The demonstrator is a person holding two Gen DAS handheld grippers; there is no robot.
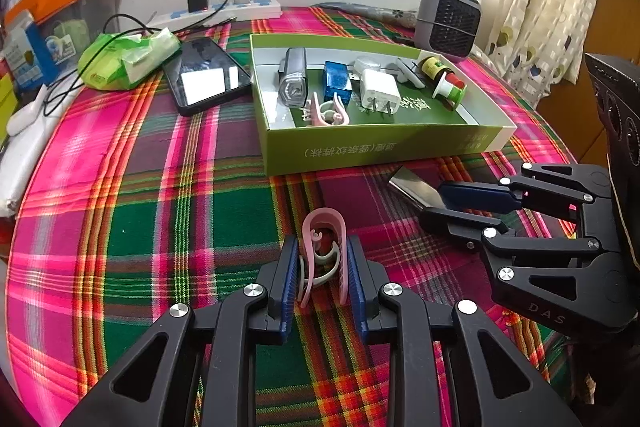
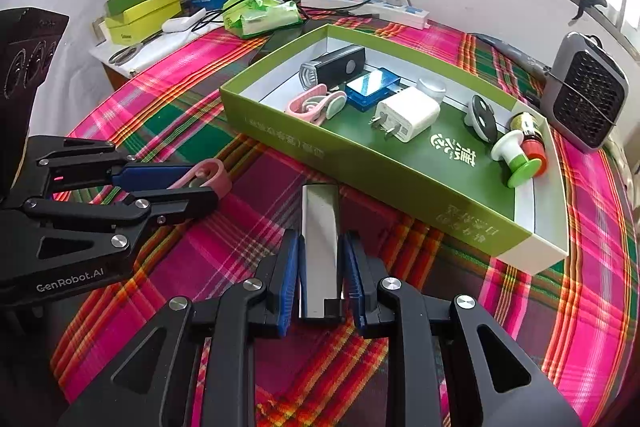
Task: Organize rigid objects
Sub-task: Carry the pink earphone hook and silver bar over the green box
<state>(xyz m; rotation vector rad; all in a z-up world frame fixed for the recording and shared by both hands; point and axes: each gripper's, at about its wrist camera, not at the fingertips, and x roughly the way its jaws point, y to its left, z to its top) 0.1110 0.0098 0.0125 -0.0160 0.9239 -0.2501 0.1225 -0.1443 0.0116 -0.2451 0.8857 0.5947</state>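
My left gripper (image 1: 323, 269) has its blue ribbed fingers (image 1: 291, 277) clamped on a pink plastic clip (image 1: 324, 247) standing on the plaid tabletop (image 1: 160, 227). My right gripper (image 2: 321, 277) appears closed on a flat metal bar (image 2: 320, 235), its near end hidden between the pads. "GenRobot.AI" reads on the left housing in the right wrist view. Beyond, the green cardboard box (image 1: 360, 147) holds a white plug (image 2: 406, 113); its printing is inverted, unreadable.

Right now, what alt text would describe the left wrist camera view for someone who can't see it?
The left gripper closes around a pink clip on a plaid tablecloth. Behind it sits a green box of small items; at right, the right gripper holds a shiny metal bar.
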